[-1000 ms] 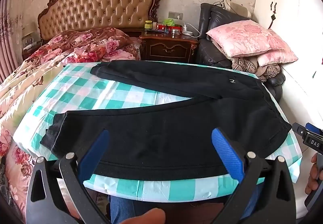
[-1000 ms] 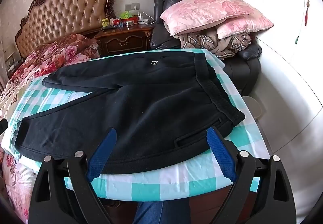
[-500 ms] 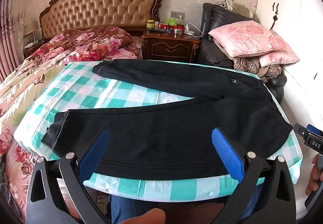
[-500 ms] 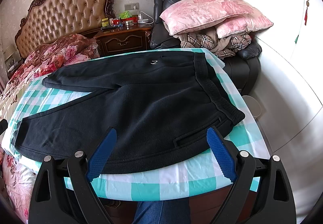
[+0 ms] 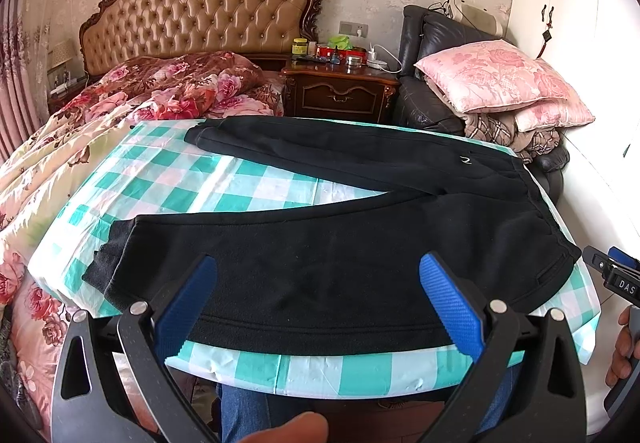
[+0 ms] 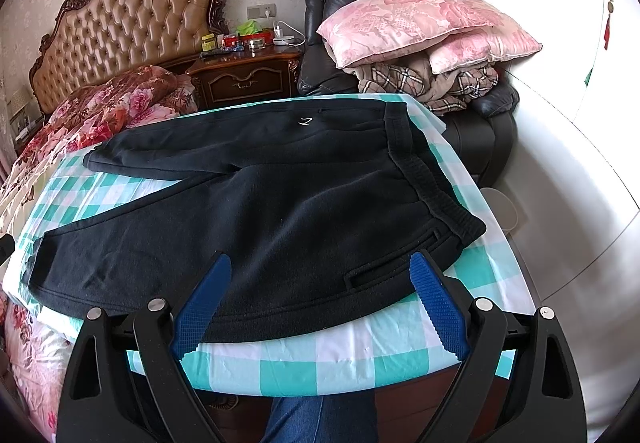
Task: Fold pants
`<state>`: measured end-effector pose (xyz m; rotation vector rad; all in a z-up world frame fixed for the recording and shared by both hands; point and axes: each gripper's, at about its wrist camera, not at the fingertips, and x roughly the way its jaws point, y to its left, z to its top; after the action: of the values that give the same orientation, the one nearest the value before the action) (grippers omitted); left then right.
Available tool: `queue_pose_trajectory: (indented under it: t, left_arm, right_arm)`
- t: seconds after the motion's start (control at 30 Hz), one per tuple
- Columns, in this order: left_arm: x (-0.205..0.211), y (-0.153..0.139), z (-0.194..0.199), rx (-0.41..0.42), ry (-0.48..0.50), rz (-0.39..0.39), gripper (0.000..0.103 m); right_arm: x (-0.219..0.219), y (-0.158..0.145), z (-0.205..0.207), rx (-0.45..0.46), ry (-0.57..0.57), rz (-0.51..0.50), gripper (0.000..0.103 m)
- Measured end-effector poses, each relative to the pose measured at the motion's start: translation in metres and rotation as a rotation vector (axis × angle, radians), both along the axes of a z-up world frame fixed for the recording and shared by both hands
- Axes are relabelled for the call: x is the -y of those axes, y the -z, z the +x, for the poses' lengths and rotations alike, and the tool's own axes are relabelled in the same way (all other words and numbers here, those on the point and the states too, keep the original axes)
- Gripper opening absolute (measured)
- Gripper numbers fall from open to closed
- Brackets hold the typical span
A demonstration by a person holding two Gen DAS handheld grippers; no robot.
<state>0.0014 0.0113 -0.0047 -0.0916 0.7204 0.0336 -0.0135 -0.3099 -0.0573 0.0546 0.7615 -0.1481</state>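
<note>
Blue ribbed pads are lining the fingers of the left gripper, and its jaws are standing spread wide with nothing between them, hovering just short of the near table edge. The right gripper is matching it: 2 blue fingers splayed apart, gripping nothing.

Beyond both, the black pants are lying flat on the table, which is wearing a teal-and-white checked cloth. The waistband, ribbed and elastic, is sitting at the right end; the 2 legs are running left and spreading apart in a V, with the far leg ending in a cuff near the floral bedding. The fabric is looking thick, matte and fleecy, with a slit pocket near the front hem.

Judging from here, the risk is a shallow pinch: heavy fleece may be slipping out of the pads, or a jaw may be catching the smooth, loose cloth along with the pants and dragging it. Lifting only 1 layer would leave the leg twisted, and uneven pulls from the 2 grippers would skew the fold.
</note>
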Motion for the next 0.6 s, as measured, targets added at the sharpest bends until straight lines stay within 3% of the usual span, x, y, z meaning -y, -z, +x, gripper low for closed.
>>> queue_pose_trajectory:
  t: [0.6]
  left_arm:
    - [-0.0016,0.0002,0.0001,-0.002,0.0,0.001,0.102]
  right_arm:
    - [-0.0009,0.0039,-0.0019,-0.005,-0.001,0.0,0.088]
